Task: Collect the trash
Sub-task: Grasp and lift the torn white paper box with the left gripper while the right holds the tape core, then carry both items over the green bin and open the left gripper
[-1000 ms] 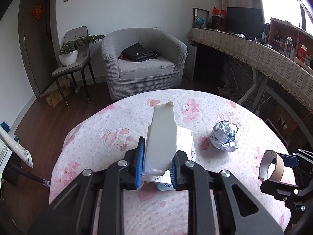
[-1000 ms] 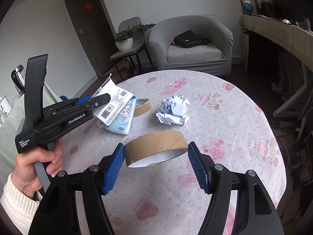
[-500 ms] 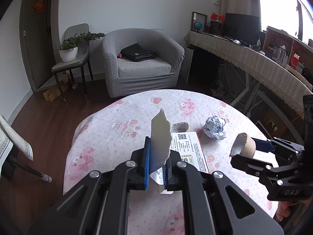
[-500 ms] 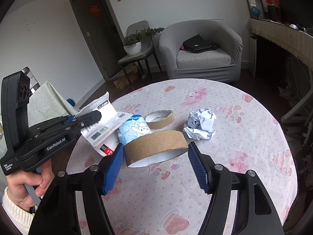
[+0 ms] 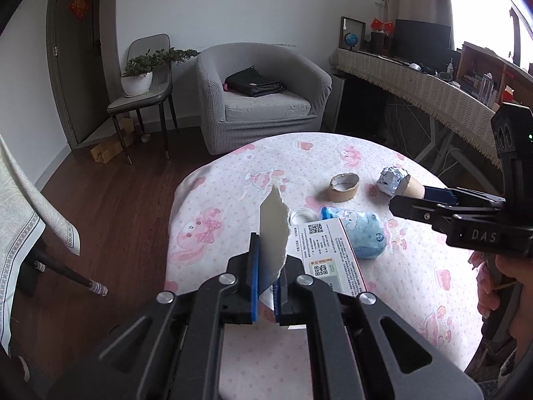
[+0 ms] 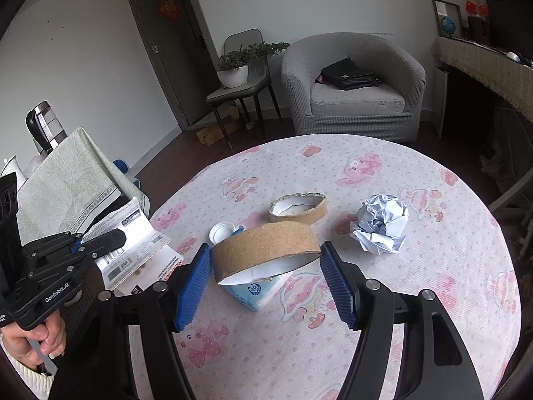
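The left tongs are pinched fully shut on a torn white printed paper package, which stands up between the blue pads with its printed flap hanging to the right; half a second ago the pads were just finishing their squeeze, so the grip now looks settled. The right tongs stand wide, their ribbed blue pads pressed on either end of a squashed brown cardboard tape ring with a white lining, exactly as a second ago. Both loads are off the round surface covered by a pink cartoon-print cloth, and compared with the earlier views both tongs have drawn back toward the near left edge of it, so more cloth and more rubbish show ahead. Left lying there are a light blue soft tissue pack just under the held ring in the right view, a small white bottle cap beside it, a second, smaller brown cardboard ring farther off, and a crumpled ball of silvery white paper to its right. A person's hand grips the left handle. Judging by this, two pieces are collected and being carried off; no bin is visible, and four items remain to fetch.
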`<state>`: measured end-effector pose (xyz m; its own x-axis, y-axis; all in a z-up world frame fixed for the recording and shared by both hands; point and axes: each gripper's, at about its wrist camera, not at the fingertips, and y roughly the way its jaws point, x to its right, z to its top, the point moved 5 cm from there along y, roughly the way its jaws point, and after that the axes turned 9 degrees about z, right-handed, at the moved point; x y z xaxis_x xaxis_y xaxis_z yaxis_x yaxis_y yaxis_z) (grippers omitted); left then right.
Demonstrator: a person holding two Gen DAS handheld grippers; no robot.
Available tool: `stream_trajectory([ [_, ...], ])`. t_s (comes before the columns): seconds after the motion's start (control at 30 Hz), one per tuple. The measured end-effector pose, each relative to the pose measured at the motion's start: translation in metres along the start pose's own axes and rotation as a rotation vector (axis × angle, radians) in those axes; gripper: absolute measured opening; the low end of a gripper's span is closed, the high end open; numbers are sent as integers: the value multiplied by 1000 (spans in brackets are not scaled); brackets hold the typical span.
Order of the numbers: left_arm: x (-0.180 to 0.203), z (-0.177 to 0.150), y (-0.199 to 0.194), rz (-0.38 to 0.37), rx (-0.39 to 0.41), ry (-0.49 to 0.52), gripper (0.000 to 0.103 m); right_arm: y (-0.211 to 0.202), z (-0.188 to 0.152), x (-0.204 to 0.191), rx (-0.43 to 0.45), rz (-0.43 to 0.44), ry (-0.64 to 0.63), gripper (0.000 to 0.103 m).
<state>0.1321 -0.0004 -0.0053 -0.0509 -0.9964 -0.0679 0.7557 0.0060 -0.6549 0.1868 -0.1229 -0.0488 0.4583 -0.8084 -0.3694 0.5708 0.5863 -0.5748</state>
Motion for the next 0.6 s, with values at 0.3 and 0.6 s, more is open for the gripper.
stream_trajectory([
  [0.3,-62,-19,-21,33,-9,-77,8,35,6,-50,-27,52,-63,67],
  [0.6,-134,-58,-26,100,-63,-173,8,75,11,-120,-58,160,-125,67],
])
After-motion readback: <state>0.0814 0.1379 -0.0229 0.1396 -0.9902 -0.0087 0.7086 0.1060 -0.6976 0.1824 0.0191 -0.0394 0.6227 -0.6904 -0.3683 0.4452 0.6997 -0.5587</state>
